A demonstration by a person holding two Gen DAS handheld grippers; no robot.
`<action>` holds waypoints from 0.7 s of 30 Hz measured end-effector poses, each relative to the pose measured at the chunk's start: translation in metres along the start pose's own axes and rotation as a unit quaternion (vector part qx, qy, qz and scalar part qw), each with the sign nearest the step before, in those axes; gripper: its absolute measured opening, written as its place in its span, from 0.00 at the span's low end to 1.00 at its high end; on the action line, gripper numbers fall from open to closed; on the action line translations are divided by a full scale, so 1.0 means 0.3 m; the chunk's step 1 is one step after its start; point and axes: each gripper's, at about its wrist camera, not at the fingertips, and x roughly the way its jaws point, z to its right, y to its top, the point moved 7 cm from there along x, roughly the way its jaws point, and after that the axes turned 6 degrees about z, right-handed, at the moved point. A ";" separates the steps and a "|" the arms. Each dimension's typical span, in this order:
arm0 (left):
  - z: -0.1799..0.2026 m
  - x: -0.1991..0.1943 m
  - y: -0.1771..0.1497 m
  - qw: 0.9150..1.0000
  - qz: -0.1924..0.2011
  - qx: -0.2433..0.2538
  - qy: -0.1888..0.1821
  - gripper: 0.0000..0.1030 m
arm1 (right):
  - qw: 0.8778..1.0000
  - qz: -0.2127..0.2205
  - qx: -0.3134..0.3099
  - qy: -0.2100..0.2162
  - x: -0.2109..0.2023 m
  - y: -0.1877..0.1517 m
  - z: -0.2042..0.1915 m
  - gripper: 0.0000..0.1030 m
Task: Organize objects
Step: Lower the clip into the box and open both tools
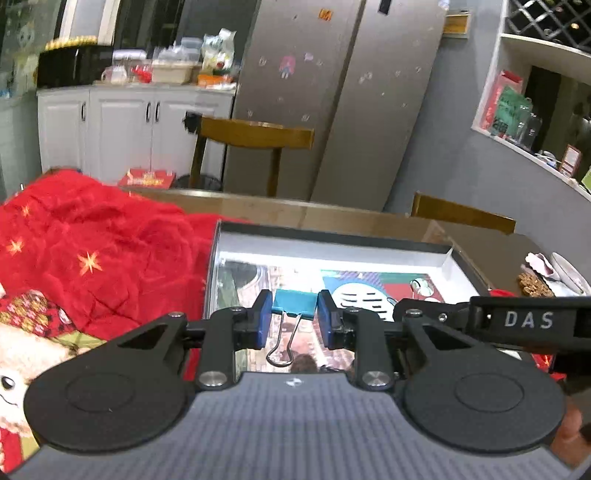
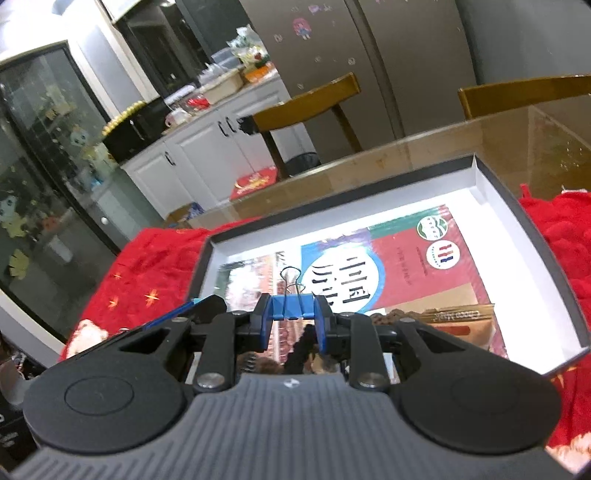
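Holding binder clips over box (image 2: 532, 229) | left gripper (image 1: 294, 312), right gripper (image 2: 293, 314) each clenched on a clip | light, stiff; pinch body sides

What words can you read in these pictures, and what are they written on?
"DAS": white letters on the black arm of the other tongs, seen from the left wrist.
"Choco Maple"-like print, upside down on the brown packet: too blurred to be sure.
Big black characters on the white circle of the printed sheet in the box: sideways, not readable.
Two round logos: too small.
Orange fridge sticker: blurred.
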 end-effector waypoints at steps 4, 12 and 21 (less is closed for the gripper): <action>-0.039 0.047 -0.027 0.999 -0.024 -0.027 -0.007 0.30 | 1.000 0.000 -0.019 -0.015 0.051 0.001 -0.003 0.26; -0.051 0.076 -0.054 0.999 -0.042 -0.030 -0.013 0.30 | 0.999 -0.016 -0.017 -0.022 0.118 -0.043 0.018 0.26; -0.047 0.104 -0.087 0.999 -0.048 -0.015 0.001 0.30 | 0.999 -0.023 -0.023 -0.022 0.136 -0.056 0.027 0.27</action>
